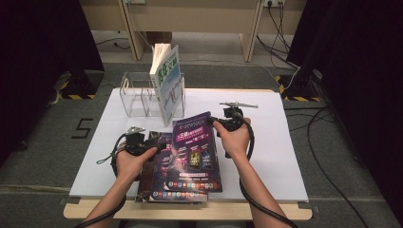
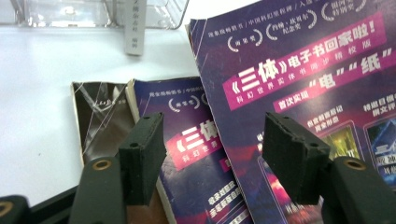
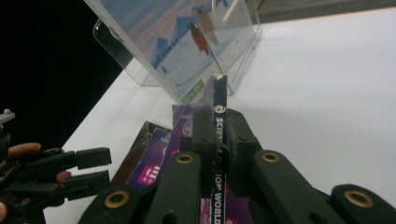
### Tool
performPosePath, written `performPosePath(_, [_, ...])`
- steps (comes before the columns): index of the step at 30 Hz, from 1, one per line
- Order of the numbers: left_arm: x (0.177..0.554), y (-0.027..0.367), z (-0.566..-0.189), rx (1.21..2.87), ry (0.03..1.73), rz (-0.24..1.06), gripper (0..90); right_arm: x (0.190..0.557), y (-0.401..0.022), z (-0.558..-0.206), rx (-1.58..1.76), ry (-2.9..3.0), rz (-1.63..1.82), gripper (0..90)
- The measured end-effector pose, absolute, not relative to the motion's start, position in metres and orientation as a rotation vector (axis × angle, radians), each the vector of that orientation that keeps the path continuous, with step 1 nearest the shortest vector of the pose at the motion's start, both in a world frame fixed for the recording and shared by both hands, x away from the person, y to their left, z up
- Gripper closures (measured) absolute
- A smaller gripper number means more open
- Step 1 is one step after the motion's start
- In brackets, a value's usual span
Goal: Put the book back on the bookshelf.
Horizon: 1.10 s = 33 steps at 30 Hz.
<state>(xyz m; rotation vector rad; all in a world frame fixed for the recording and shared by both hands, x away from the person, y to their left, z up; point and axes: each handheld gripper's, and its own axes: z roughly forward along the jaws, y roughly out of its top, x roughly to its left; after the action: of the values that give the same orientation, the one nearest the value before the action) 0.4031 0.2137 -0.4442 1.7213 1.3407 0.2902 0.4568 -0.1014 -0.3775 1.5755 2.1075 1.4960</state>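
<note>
My right gripper [image 1: 219, 122] [image 3: 219, 135] is shut on the spine edge of a purple magazine [image 1: 195, 152] [image 3: 219, 95], holding its far right corner tilted up off the pile. The magazine's cover [image 2: 303, 70] slopes across the left gripper view. Under it lies a second purple magazine [image 1: 159, 164] [image 2: 187, 112] on a dark brown one [image 2: 98, 116]. My left gripper [image 1: 149, 142] [image 2: 212, 154] hovers open over that pile's left part, with nothing pressed between its pads. It is also seen at the lower left of the right gripper view [image 3: 93, 168].
A clear acrylic rack [image 1: 138, 97] [image 2: 70, 11] stands at the back of the white board [image 1: 285, 156], with a blue-and-white book [image 1: 167, 85] [image 3: 177, 42] upright in it. Cables trail on the floor to the right. The board's right half is bare.
</note>
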Motion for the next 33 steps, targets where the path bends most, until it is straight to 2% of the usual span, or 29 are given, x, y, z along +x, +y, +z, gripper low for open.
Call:
performPosePath(12, [0.4,0.2,-0.422,1.722,1.245,0.3,42.8,0.448,-0.099,-0.358,1.494,2.004,1.506,84.7])
performPosePath(33, [0.403,0.168,-0.39,1.716,1.128,0.308,44.6,0.451,-0.084,-0.322,1.4,1.911,1.542,84.7])
